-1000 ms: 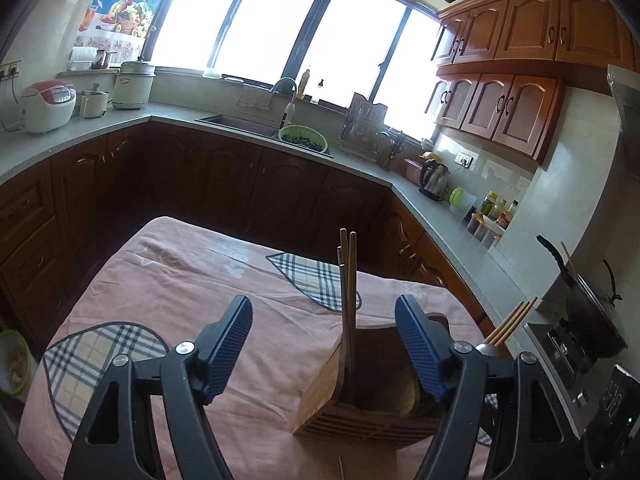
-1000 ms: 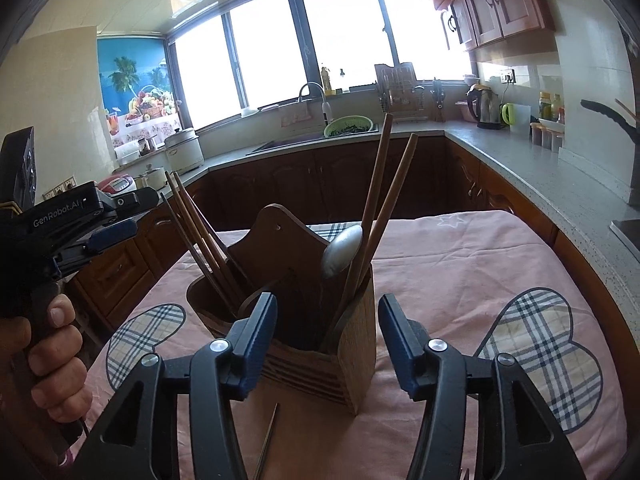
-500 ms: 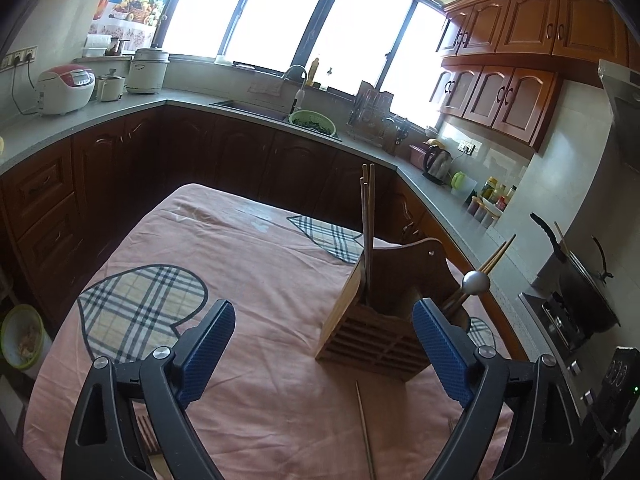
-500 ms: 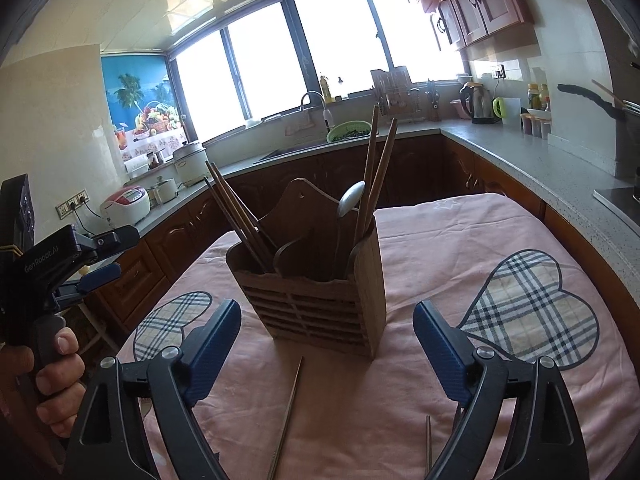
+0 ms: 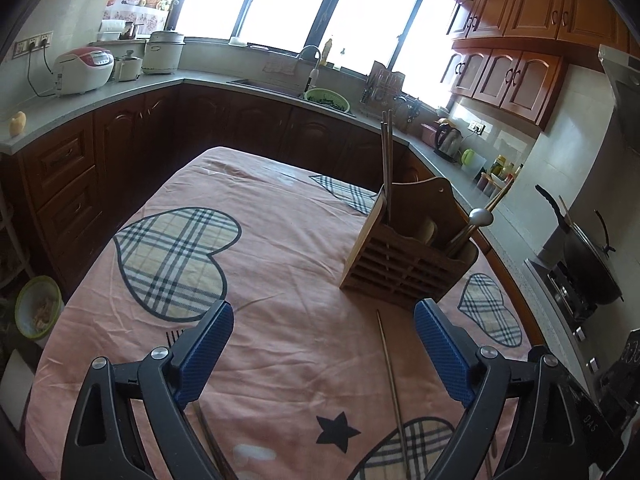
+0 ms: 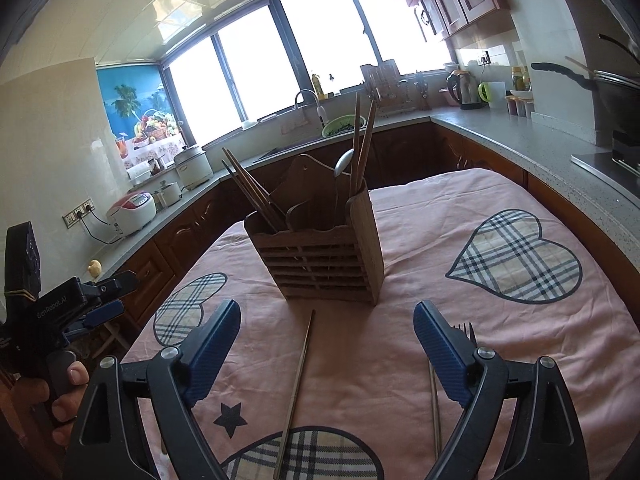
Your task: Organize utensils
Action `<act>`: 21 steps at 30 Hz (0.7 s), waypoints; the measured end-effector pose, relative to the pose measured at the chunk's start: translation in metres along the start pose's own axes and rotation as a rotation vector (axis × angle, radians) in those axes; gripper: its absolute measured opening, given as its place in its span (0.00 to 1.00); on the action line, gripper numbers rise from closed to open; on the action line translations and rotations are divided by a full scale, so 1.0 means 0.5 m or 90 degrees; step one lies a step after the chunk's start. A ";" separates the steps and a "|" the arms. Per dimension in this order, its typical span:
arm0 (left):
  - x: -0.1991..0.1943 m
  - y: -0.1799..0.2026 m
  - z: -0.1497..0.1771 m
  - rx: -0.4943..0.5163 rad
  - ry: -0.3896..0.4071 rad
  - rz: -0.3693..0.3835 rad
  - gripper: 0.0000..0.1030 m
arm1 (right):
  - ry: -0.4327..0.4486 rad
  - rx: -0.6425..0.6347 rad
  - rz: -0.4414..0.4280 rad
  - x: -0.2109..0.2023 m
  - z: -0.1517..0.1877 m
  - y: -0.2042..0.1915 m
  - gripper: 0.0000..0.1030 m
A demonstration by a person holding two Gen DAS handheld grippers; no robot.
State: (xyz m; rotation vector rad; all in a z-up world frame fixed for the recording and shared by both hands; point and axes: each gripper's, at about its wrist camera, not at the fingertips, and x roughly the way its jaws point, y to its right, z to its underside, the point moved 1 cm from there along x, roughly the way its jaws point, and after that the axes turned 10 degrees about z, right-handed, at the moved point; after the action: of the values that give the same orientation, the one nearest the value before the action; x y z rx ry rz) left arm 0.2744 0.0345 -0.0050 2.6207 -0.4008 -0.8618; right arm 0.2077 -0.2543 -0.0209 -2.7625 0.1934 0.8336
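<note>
Right wrist view: chopstick [image 6: 296,390] lengthwise toward wooden holder [image 6: 320,256], between wide empty right claw [image 6: 327,334]

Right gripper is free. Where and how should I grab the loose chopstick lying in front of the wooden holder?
Grip the chopstick near mid-shaft, coming from above with the right gripper turned so its pads straddle it. It lies flat on the tablecloth, so a side approach probably won't work.
</note>
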 end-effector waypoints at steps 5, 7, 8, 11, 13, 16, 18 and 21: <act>-0.026 0.007 0.034 0.015 -0.014 -0.013 0.90 | -0.004 0.003 -0.006 -0.026 0.034 -0.001 0.88; -0.035 0.007 0.047 0.026 -0.015 -0.020 0.90 | -0.007 0.002 -0.008 -0.034 0.048 -0.004 0.89; -0.041 0.005 0.055 0.032 -0.015 -0.024 0.90 | -0.009 0.000 -0.009 -0.038 0.055 -0.005 0.89; -0.060 0.006 0.084 0.049 -0.017 -0.033 0.90 | -0.012 -0.005 -0.011 -0.050 0.076 -0.008 0.89; -0.071 0.007 0.103 0.058 -0.020 -0.039 0.90 | -0.012 -0.011 -0.009 -0.058 0.091 -0.010 0.91; -0.089 0.009 0.129 0.066 -0.024 -0.044 0.90 | -0.016 -0.014 -0.007 -0.071 0.115 -0.007 0.92; -0.102 0.013 0.145 0.072 -0.024 -0.049 0.90 | -0.019 -0.014 -0.007 -0.079 0.128 -0.004 0.92; -0.124 0.022 0.162 0.081 -0.016 -0.053 0.90 | -0.011 -0.016 -0.001 -0.099 0.145 0.000 0.92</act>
State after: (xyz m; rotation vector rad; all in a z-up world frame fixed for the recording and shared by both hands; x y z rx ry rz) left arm 0.1749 0.0283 -0.0295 2.7629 -0.3669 -0.9262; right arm 0.1286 -0.2316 -0.0518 -2.7784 0.1794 0.8644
